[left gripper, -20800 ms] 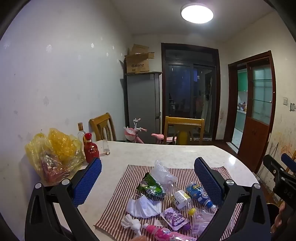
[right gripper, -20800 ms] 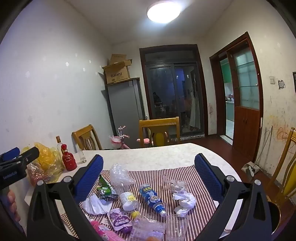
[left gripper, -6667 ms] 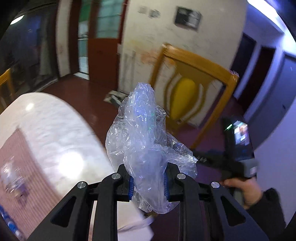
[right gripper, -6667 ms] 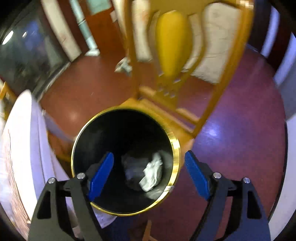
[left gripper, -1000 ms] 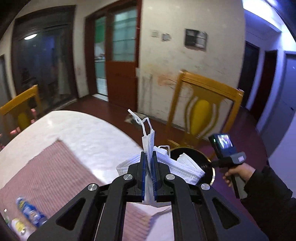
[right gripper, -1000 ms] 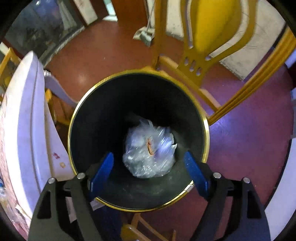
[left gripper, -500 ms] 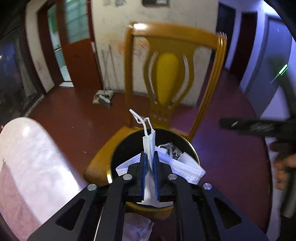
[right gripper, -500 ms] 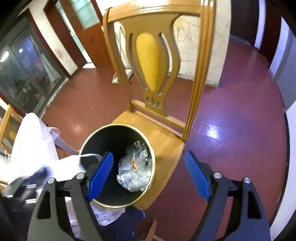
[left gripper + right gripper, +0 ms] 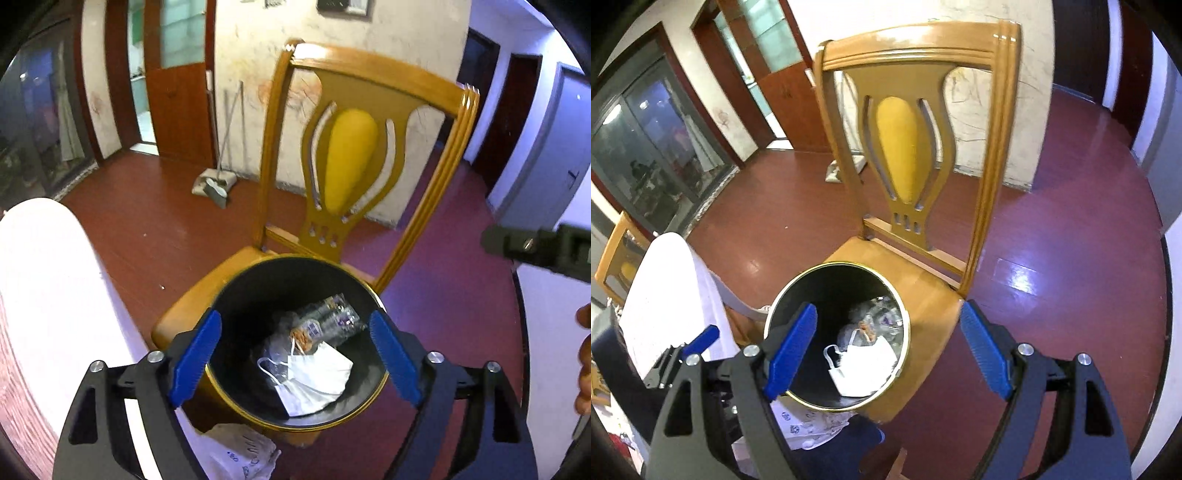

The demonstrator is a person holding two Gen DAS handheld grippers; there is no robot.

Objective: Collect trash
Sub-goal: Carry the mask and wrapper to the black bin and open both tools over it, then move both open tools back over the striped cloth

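Red-brown floor, wooden chair (image 9: pixel 354 155); black gold-rimmed bin (image 9: pixel 236 291) on its seat. Left gripper (image 9: pixel 295 354): spread wide, empty, above the bin. Right gripper (image 9: pixel 886 350): likewise. White face mask (image 9: pixel 314 376) inside, on clear plastic. Risk: fingers catching the rim, tipping the bin off.

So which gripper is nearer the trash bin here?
Left. The left gripper hangs open right over the trash bin, framing the white mask. The right gripper is open too, higher and farther back.
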